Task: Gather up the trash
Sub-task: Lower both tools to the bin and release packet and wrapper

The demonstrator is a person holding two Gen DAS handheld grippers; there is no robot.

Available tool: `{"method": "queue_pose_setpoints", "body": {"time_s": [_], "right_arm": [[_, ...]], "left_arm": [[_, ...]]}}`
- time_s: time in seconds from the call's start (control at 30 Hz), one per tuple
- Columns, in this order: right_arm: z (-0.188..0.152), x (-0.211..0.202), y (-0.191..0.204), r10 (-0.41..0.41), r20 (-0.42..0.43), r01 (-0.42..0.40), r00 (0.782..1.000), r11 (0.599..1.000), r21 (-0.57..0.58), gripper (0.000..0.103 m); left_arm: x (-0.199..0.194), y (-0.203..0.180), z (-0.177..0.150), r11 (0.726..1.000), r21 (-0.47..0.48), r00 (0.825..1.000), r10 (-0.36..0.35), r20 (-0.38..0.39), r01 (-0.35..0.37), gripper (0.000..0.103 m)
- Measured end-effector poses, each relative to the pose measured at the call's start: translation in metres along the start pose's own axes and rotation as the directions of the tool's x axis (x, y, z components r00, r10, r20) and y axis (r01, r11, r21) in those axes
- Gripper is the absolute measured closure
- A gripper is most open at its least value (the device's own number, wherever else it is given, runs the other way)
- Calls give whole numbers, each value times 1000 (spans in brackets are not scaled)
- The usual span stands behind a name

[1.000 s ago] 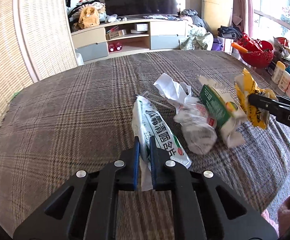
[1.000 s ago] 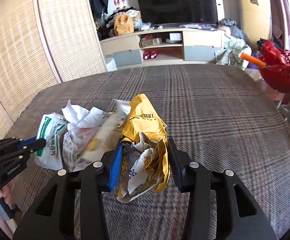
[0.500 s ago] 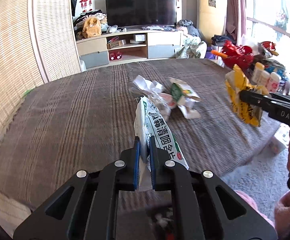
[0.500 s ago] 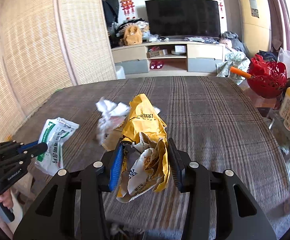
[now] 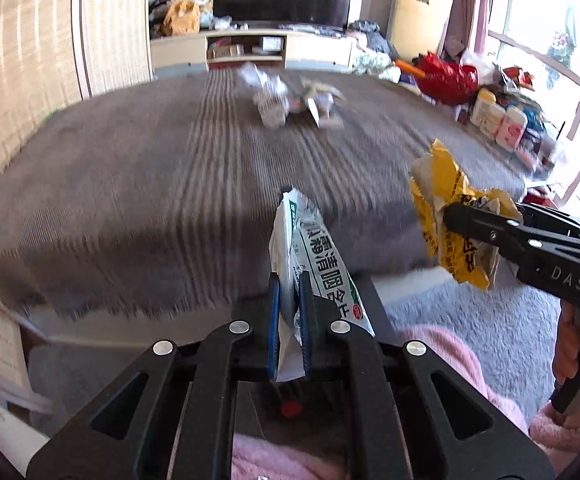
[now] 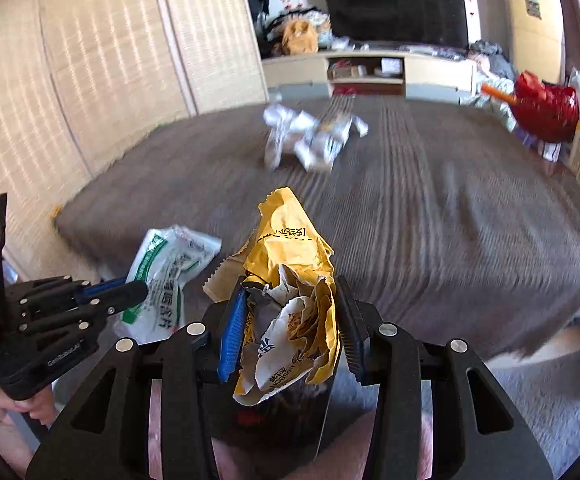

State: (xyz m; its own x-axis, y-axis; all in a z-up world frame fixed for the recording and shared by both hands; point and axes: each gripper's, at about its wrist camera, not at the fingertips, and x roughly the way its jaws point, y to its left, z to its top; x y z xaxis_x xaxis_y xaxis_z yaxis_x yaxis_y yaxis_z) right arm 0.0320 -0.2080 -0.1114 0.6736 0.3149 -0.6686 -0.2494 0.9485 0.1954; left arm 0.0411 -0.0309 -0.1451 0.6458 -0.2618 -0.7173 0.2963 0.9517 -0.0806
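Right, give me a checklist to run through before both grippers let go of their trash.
1. Left gripper clamped on white and green packet: ok.
2. Right gripper clamped on crumpled yellow wrapper: ok.
3. Both pieces lifted off the plaid-covered table: ok.
4. Dark bin below the yellow wrapper: cannot tell, only partly seen.
5. Table cleared: not ok, crumpled white wrappers remain.
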Motion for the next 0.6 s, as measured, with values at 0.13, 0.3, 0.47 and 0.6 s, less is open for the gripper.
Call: {"method": "queue_pose_setpoints", "body": {"time_s": [0.13,0.3,0.47,0.6], "right_arm": [[-26,15,4,27,-73,-26,997,999,19,59],[-52,35,9,40,-143,-34,989,998,43,59],[-64,58,4,37,-199,-23,979,997,74,59],[-68,74,0,40,-231,-18,972,995,95,59]], "left_arm": [[12,-2,-25,1000,-10,998,-18,-53,17,95],[31,-7,-49,999,-14,993,-38,-113,36,95],[56,-7,-64,999,-22,983,-51,-175,47,95],[75,-6,-68,998,-32,974,-63,-217,57,95]]}}
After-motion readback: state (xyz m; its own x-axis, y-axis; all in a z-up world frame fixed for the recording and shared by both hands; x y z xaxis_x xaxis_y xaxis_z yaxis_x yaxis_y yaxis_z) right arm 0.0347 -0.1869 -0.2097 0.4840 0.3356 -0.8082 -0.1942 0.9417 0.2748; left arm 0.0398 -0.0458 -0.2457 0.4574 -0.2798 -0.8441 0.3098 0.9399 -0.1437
